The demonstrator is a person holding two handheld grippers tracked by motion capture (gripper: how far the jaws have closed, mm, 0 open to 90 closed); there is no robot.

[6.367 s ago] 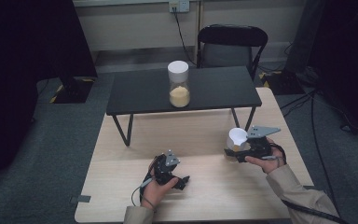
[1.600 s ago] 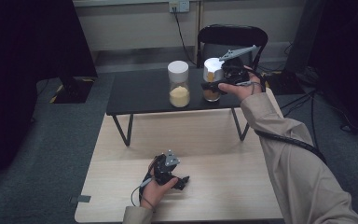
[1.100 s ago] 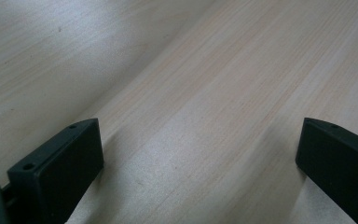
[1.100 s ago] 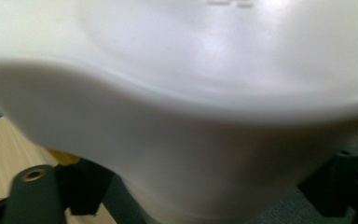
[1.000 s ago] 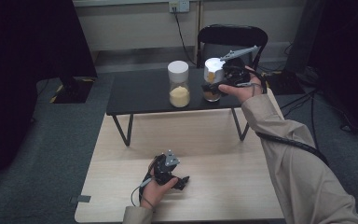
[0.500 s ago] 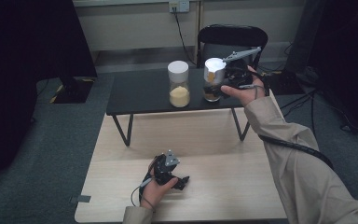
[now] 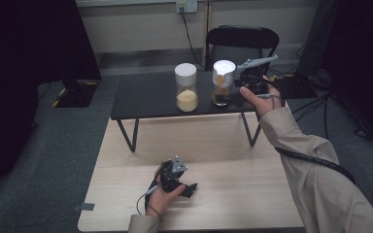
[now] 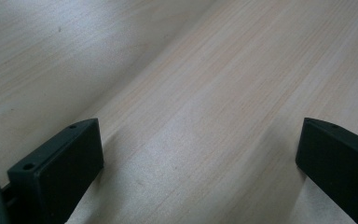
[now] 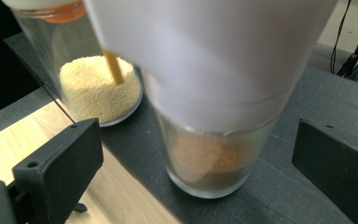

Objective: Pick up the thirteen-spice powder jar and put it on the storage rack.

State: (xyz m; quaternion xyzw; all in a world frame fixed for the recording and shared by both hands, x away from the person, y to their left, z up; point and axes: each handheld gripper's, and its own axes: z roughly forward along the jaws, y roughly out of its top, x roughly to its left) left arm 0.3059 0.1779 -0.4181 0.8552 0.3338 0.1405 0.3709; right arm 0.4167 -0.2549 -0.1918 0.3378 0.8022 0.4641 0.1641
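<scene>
Your right claw (image 7: 230,87) stands at the low black desk (image 7: 145,97), its jaws spread wide on either side of the clear glass jar with the white lid and brown powder (image 7: 222,82). They have just been opening, and in the right gripper view (image 9: 200,154) the jar sits between the two black jaws with a gap on each side, so the pads no longer press on it. The jar stands upright on the black desk, near its right end, its base flat on the dark top. Just beside it, toward the middle of the desk, stands a second clear glass jar with a white lid and pale yellow grains (image 7: 186,87); the two are near each other but apart. Your left claw (image 7: 187,187) rests on the light wooden desk (image 7: 252,194) close to you, its jaws open with only bare wood between them.
</scene>
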